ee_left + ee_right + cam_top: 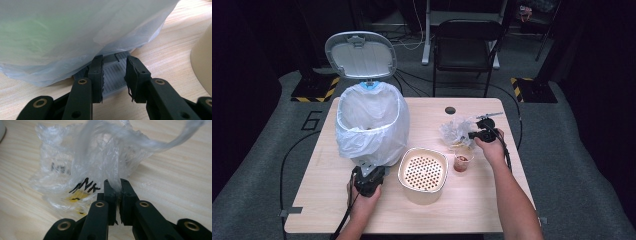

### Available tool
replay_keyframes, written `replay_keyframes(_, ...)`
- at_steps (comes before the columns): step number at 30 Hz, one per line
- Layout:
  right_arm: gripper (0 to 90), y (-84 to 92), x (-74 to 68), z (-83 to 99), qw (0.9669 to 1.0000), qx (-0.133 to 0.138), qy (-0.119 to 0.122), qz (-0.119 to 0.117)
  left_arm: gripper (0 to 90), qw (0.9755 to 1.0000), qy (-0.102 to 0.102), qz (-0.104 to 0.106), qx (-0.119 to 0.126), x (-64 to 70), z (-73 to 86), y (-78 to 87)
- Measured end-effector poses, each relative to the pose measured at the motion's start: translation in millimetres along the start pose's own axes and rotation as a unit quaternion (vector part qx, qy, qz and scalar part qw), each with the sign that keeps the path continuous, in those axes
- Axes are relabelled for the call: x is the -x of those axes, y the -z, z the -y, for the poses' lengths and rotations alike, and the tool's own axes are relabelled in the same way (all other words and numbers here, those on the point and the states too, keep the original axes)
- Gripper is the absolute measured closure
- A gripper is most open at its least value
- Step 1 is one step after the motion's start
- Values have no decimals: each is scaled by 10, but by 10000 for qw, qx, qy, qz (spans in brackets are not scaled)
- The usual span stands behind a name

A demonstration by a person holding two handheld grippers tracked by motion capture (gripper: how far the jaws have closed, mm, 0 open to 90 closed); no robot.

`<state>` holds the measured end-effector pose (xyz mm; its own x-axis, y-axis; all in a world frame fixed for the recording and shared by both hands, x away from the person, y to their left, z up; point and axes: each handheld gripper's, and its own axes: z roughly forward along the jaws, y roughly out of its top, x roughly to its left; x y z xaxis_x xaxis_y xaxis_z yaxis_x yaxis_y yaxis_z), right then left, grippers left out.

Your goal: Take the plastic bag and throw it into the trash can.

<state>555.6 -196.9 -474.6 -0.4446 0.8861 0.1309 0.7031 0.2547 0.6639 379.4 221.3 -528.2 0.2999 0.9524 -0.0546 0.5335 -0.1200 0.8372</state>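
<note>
A pedal bin lined with a white bag stands at the table's left, its lid raised. My left gripper sits at its base, shut on the grey ribbed pedal; in the left gripper view my left gripper has a jaw on each side of that pedal, under the bag liner. A crumpled clear plastic bag lies at the right. My right gripper is shut on a fold of this plastic bag, and the film is pinched at the tips of my right gripper.
A cream tub with a perforated top stands at the front middle. A small clear cup with reddish contents is just to its right, below the plastic bag. A black chair stands behind the table.
</note>
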Motion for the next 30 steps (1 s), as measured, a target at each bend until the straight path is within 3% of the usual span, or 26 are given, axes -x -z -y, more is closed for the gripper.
replay_keyframes(14,868,402,-41,-239,9983,578,-5,-87,673,10000,-51,24,-19,-5,-2,3)
replay_keyframes(22,869,691,-119,-435,9972,726,77,-132,674,10000,19,21,1,0,-2,0)
replay_keyframes(30,868,984,-208,-549,9953,921,97,-269,674,10000,-41,52,-64,-10,-6,9)
